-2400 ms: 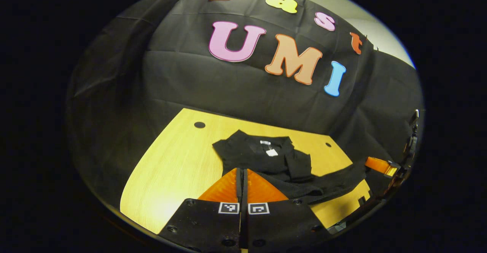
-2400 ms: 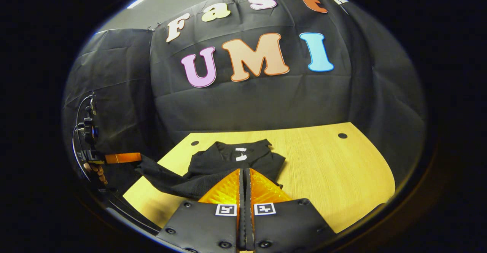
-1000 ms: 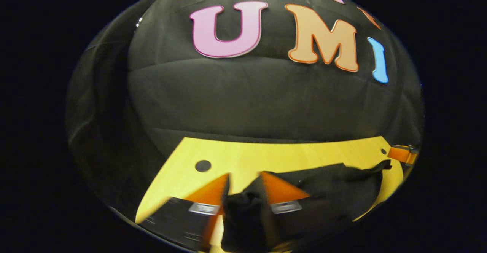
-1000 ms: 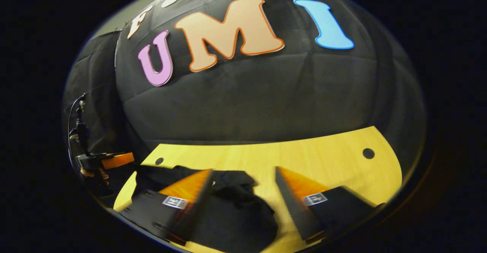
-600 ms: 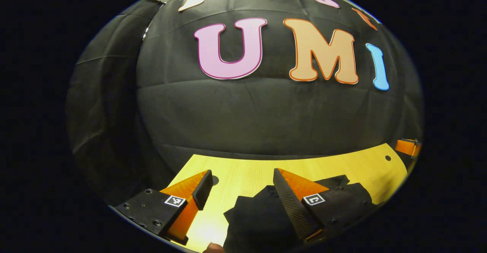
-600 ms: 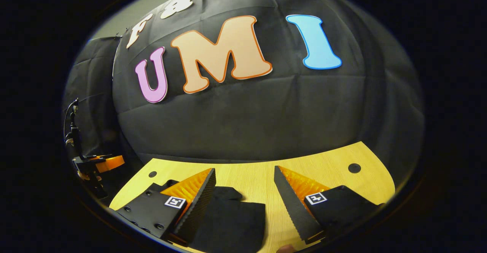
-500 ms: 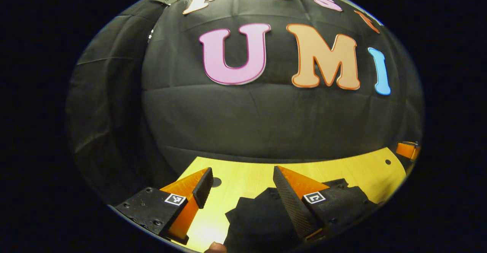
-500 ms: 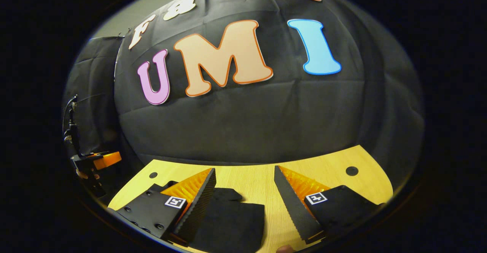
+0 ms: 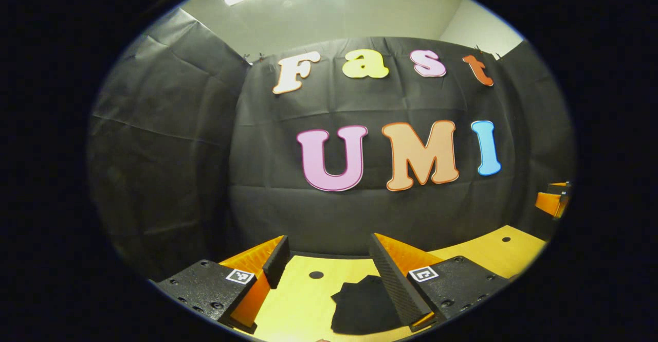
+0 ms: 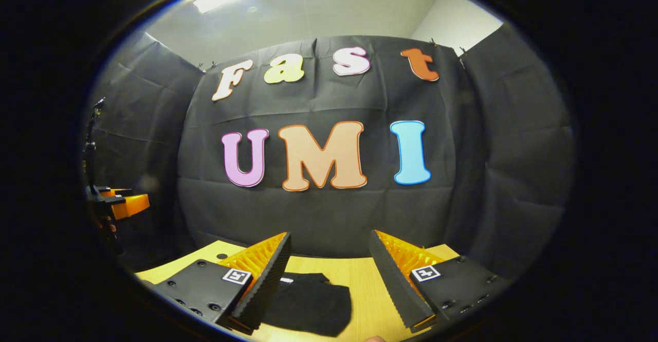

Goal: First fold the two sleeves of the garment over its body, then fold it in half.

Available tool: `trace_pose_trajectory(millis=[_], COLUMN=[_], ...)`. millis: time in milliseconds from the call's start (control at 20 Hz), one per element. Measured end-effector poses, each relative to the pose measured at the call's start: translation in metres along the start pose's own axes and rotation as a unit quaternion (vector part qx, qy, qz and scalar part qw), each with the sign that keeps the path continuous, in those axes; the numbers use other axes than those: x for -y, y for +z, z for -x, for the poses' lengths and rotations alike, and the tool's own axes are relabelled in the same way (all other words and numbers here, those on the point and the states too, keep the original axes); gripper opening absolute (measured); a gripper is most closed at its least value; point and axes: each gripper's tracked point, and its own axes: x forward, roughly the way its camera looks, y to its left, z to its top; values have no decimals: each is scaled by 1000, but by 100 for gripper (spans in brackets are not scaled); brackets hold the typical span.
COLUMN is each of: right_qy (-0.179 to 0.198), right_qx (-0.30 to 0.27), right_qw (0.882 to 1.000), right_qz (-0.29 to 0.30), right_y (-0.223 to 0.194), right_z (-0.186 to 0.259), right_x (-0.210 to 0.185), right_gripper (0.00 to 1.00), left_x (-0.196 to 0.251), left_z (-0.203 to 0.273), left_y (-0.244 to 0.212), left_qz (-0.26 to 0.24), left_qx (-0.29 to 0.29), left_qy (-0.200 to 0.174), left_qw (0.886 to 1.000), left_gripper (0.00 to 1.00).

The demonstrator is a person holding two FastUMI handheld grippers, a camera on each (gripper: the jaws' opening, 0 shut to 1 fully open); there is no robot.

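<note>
In the left gripper view, nearest to us, we saw the left gripper with its two orange-and-black fingers spread wide apart and nothing between them. Just past and below those fingers lay the black garment, a compact dark bundle flat on the yellow wooden table; it sat toward the right finger, which covered part of its right edge, and we could not tell from this view how neatly it was folded. A small round hole marked the tabletop just beyond the garment on its left. Farther off at the right edge we made out part of the other gripper's orange finger, raised above the far right end of the table. In the right gripper view we saw the right gripper likewise spread open and holding nothing, its ridged fingers standing clear above the wood. The garment lay flat on the table between and below those fingers, nearer the left one, with a small white tag at its far left edge. At the far left of that view the left gripper hung above the table's edge, with fingertips of a hand below it.
</note>
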Motion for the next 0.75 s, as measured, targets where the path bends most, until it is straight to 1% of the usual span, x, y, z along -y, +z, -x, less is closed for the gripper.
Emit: trace_pose_trajectory(millis=[50, 100, 150, 250, 300, 350, 400, 450, 500, 550, 600, 650, 700, 750], right_qy=[2, 3, 0, -11, -15, -13, -15, -18, -16, -13, -10, -9, -7, -4], right_qx=[2, 8, 14, 18, 16, 17, 15, 11, 7, 5, 4, -2, -11, -15], right_qw=[1000, 1000, 1000, 1000, 1000, 1000, 1000, 1000, 1000, 1000, 1000, 1000, 1000, 1000], right_qz=[-10, -16, -17, -6, -7, -10, -11, -11, -10, -10, -10, -10, -11, -11], right_y=[0, 1, 1, -8, -12, -14, -17, -22, -25, -27, -28, -29, -33, -32], right_z=[25, 50, 73, 112, 133, 149, 163, 174, 184, 193, 198, 201, 202, 205], right_x=[-7, -12, -16, -18, -20, -28, -31, -32, -36, -39, -41, -41, -40, -41], right_gripper=[94, 97, 97, 96, 93, 93, 97, 94, 100, 97, 97, 97, 97, 97], left_x=[-5, -11, -20, -30, -34, -39, -45, -50, -53, -54, -54, -53, -52, -51], left_z=[24, 47, 69, 107, 123, 138, 151, 160, 167, 173, 175, 177, 178, 180], left_y=[1, 1, 1, 3, 1, 3, 5, 8, 9, 9, 9, 12, 15, 20], left_qz=[3, 1, -1, 2, 6, 10, 12, 12, 9, 6, 3, 0, -3, -6], left_qx=[0, 2, 3, 8, 5, 6, 6, 6, 5, 0, -5, -8, -12, -5], left_qy=[1, 3, 5, 0, 0, -1, 0, 1, 1, 0, -1, 0, 0, -4], left_qw=[1000, 1000, 1000, 1000, 1000, 1000, 1000, 1000, 1000, 1000, 1000, 1000, 1000, 1000], left_gripper=[96, 93, 96, 96, 96, 96, 96, 96, 96, 93, 96, 96, 94, 94])
